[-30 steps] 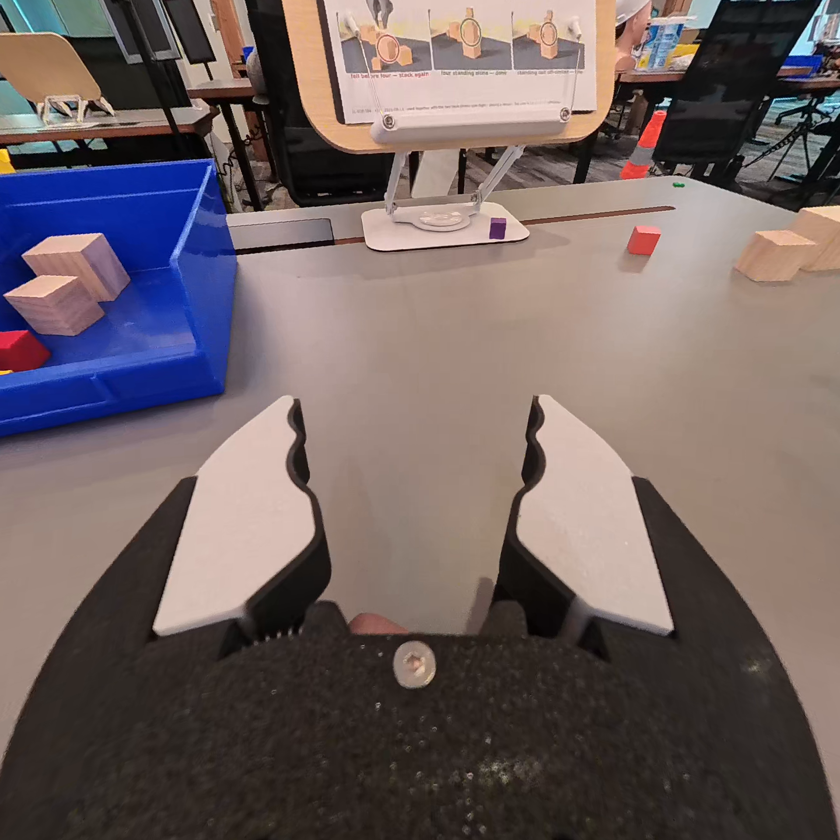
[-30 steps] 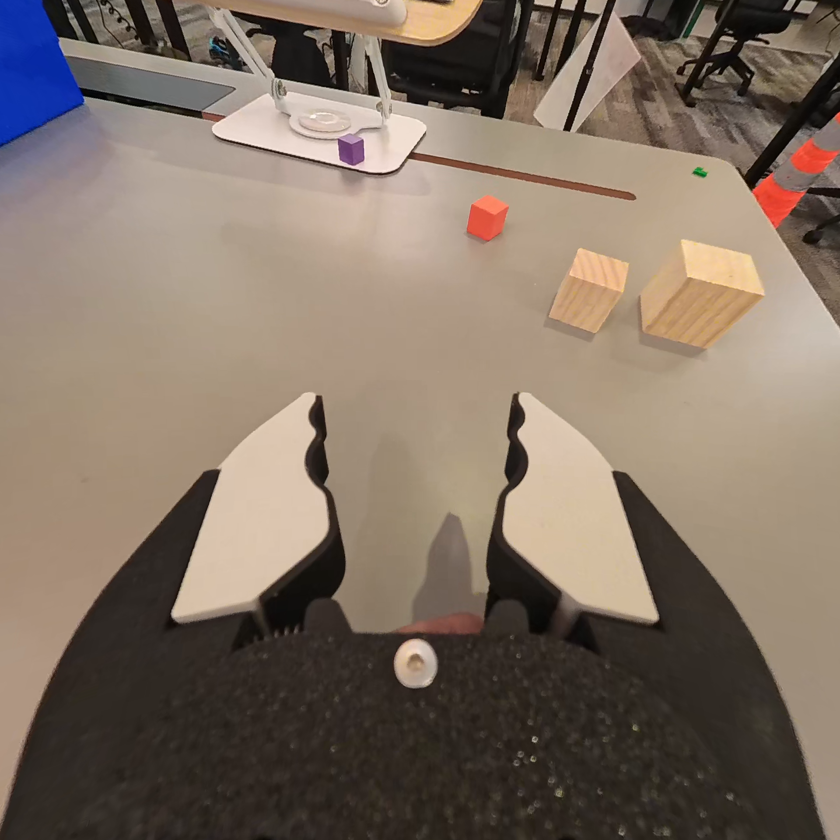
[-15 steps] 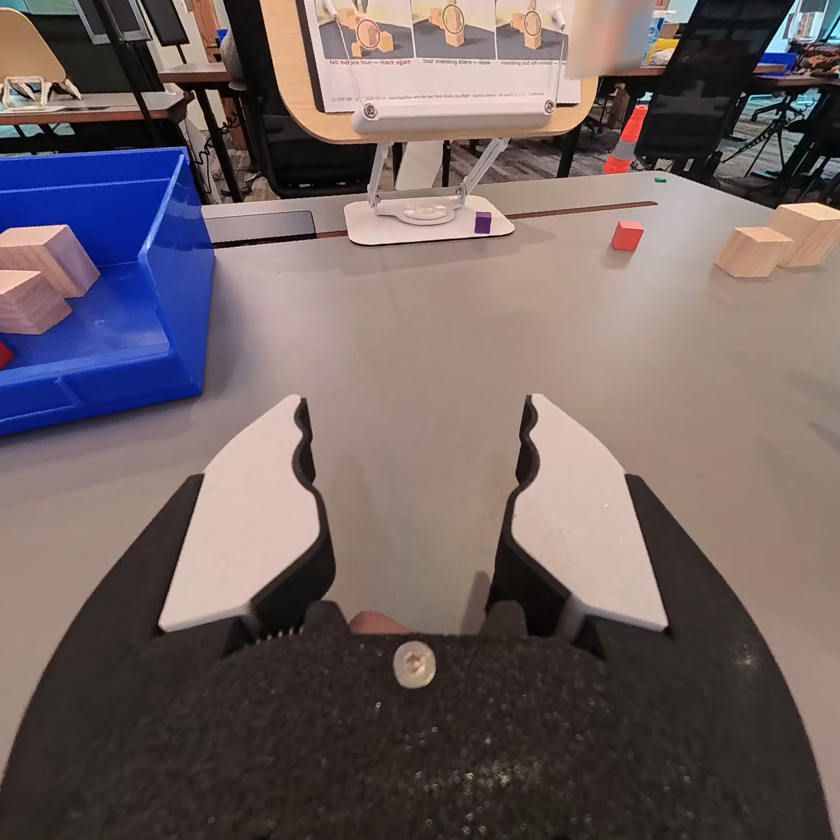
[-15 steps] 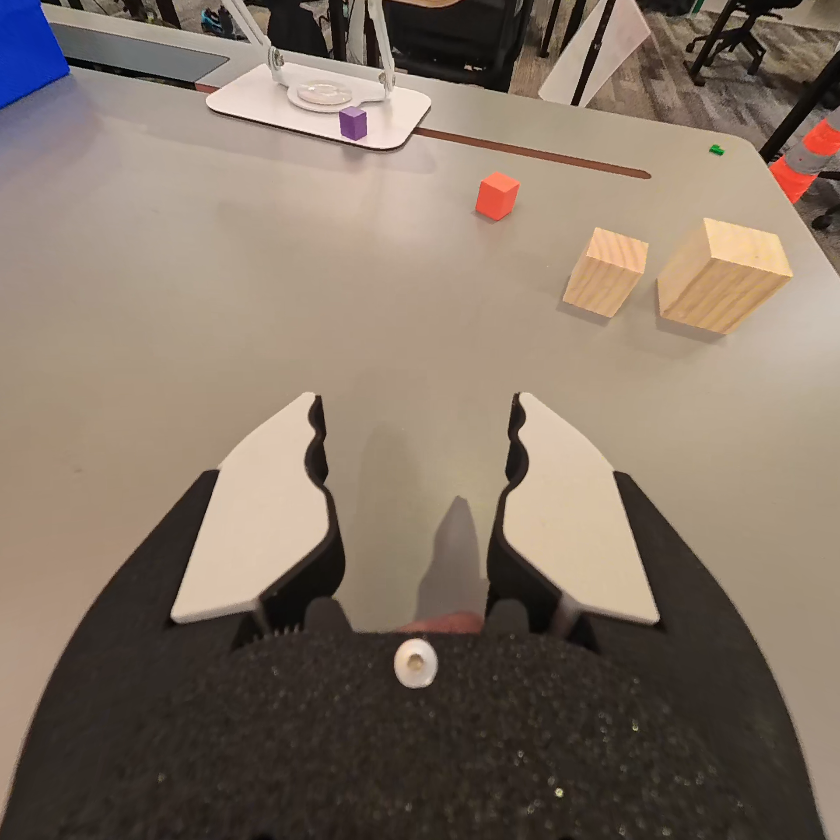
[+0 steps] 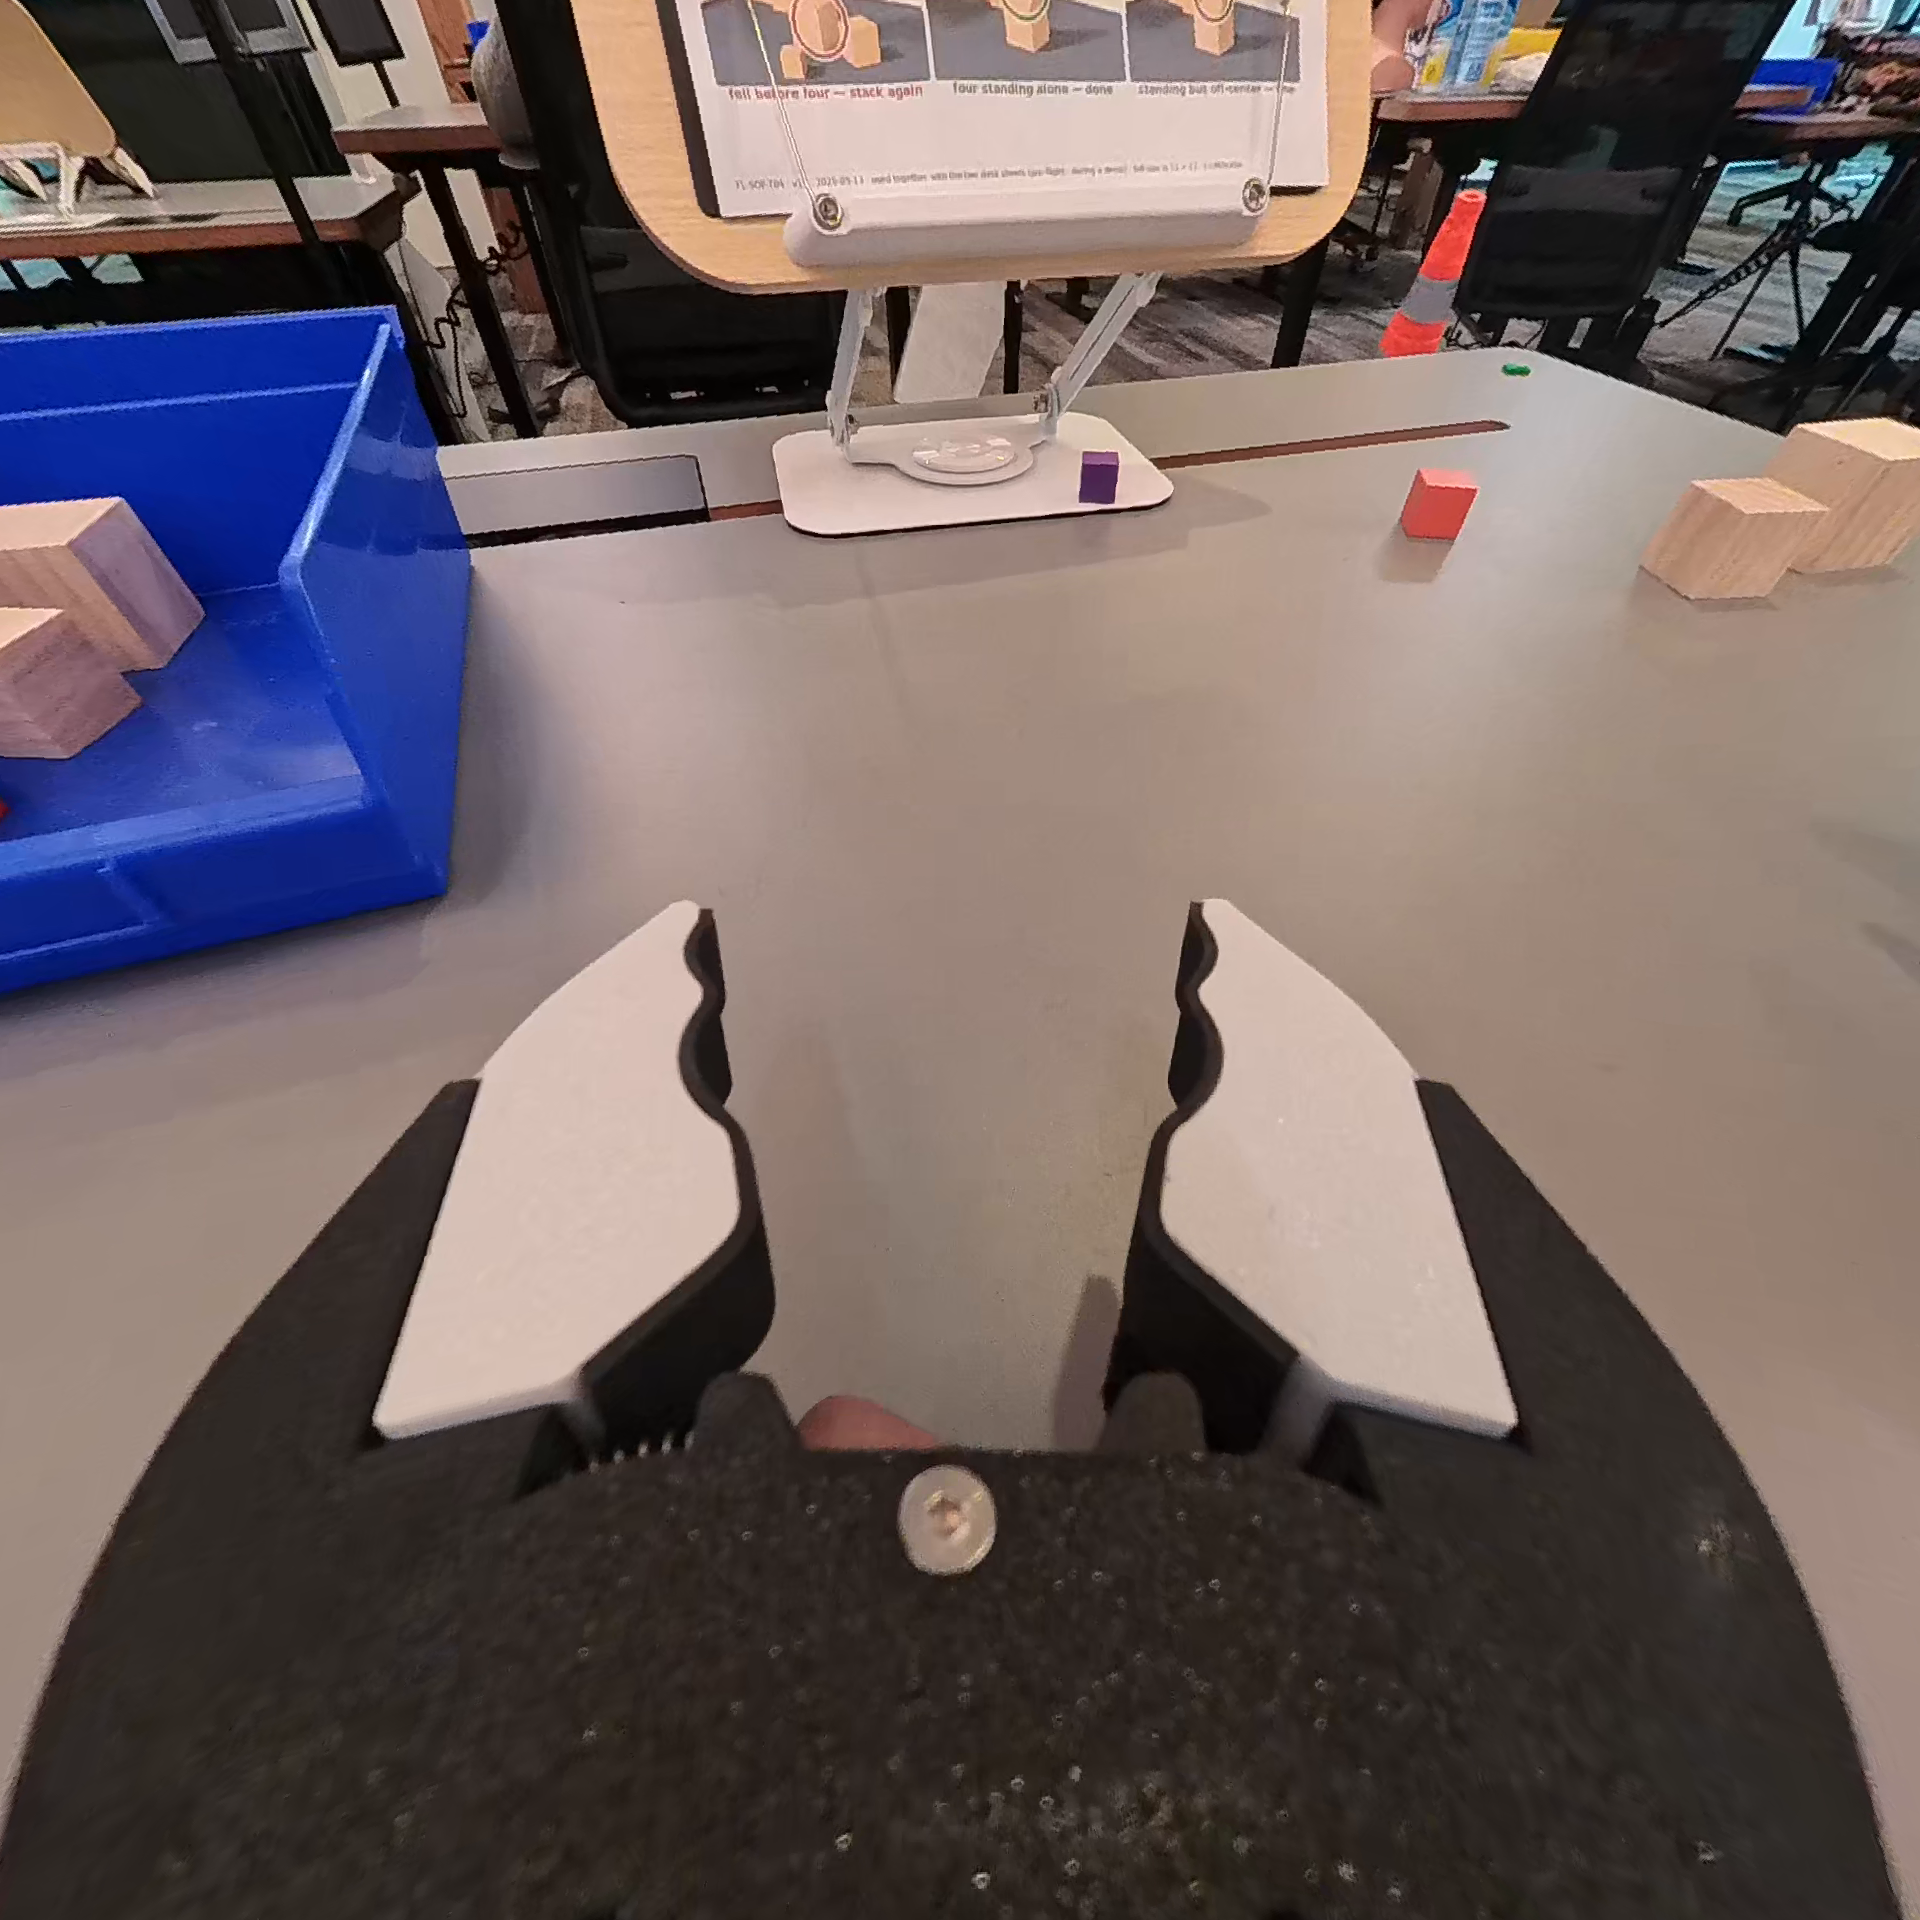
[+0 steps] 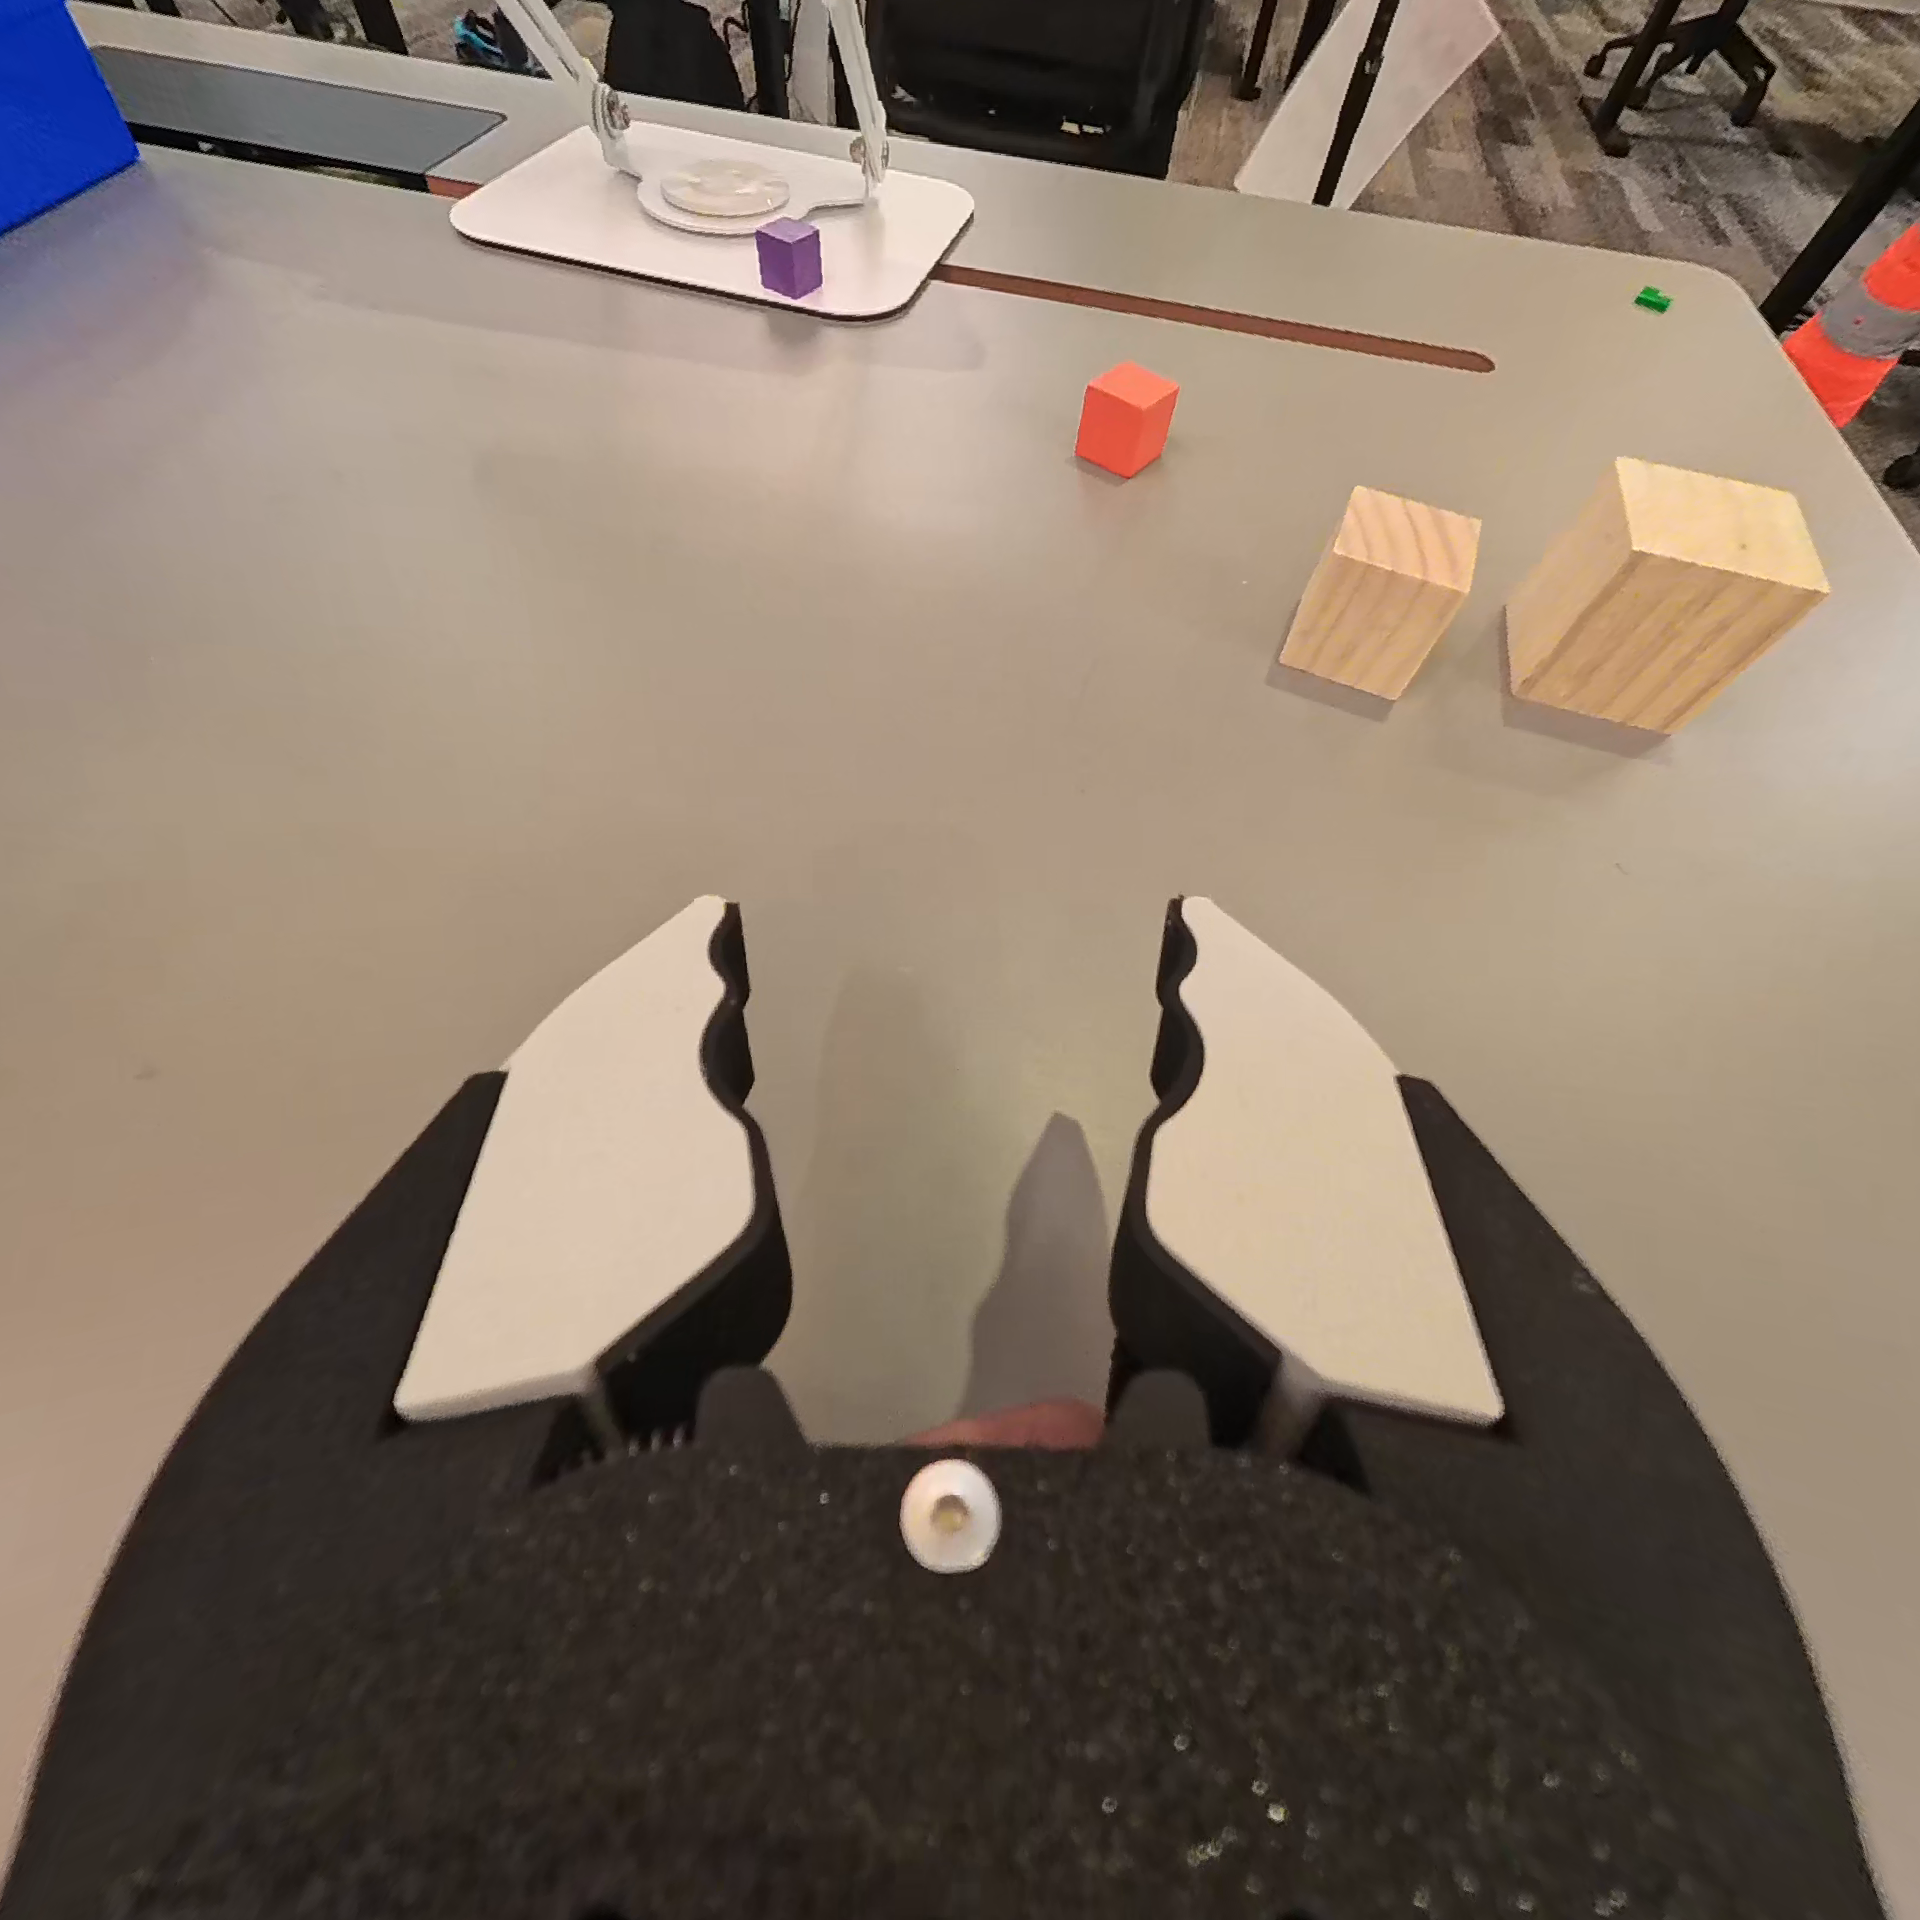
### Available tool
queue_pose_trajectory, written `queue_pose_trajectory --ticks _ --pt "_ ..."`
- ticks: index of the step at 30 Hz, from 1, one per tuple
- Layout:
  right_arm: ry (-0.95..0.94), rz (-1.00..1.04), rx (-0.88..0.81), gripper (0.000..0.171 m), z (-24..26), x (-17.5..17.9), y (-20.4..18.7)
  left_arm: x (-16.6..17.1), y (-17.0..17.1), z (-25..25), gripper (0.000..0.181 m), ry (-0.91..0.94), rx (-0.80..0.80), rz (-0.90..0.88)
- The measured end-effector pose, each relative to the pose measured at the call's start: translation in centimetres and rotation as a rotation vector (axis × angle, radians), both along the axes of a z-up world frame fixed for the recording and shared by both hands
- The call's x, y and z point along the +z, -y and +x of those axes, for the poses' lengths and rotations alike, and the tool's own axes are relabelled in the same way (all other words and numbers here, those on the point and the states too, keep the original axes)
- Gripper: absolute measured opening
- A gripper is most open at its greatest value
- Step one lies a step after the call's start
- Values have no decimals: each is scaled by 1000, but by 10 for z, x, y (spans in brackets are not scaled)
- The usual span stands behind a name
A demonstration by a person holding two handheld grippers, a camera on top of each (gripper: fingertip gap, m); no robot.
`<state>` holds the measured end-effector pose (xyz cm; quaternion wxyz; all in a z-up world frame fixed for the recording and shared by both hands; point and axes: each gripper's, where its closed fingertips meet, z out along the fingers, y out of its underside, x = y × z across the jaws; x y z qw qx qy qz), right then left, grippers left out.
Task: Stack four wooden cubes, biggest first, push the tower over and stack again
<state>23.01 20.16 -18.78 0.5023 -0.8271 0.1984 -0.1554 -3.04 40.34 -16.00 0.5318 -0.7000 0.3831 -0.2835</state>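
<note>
Four cubes sit on the grey table. The big wooden cube (image 6: 1662, 608) is far right, with a smaller wooden cube (image 6: 1382, 603) just left of it. A small red cube (image 6: 1127, 416) lies behind them. A tiny purple cube (image 6: 790, 257) sits on the white stand base (image 6: 904, 239). They also show in the left wrist view: big wooden cube (image 5: 1860, 488), smaller wooden cube (image 5: 1730, 535), red cube (image 5: 1439, 502), purple cube (image 5: 1098, 476). My left gripper (image 5: 948, 925) and right gripper (image 6: 951, 920) are both open and empty above bare table.
A blue bin (image 5: 343, 582) at the left holds two wooden blocks (image 5: 94, 582). A board with instruction pictures (image 5: 997, 125) stands on the white base at the back. A tiny green piece (image 6: 1652, 299) lies near the far right corner. An orange cone (image 5: 1439, 281) stands beyond the table.
My right gripper has moved forward towards the wooden cubes, which now look larger. My left gripper has drifted a little; the bin sits farther left in its view. Both stay open.
</note>
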Motion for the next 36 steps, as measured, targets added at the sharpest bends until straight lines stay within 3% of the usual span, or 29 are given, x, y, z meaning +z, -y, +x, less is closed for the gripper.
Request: queue_pose_trajectory --ticks 6,12,19,24,26,32,36 --pt "27 0 -67 75 34 14 9 -1 1 1 83 -11 -4 9" --pt "63 -105 -248 76 149 38 15 -3 0 2 82 -21 -2 -6" --pt "-95 -306 -358 77 253 1 -9 -6 -2 3 82 -17 -10 -53" --pt "-173 -382 -363 76 263 -25 -17 -6 -2 3 81 -5 -22 -76" --pt "-183 -399 -362 66 263 -34 -16 -6 -2 3 81 -4 -26 -81" --pt "-160 -362 -350 62 264 -32 -15 -6 -1 3 81 -1 -34 -77" --pt "-108 -300 -318 62 258 -12 -17 -6 0 3 80 -5 -35 -78"
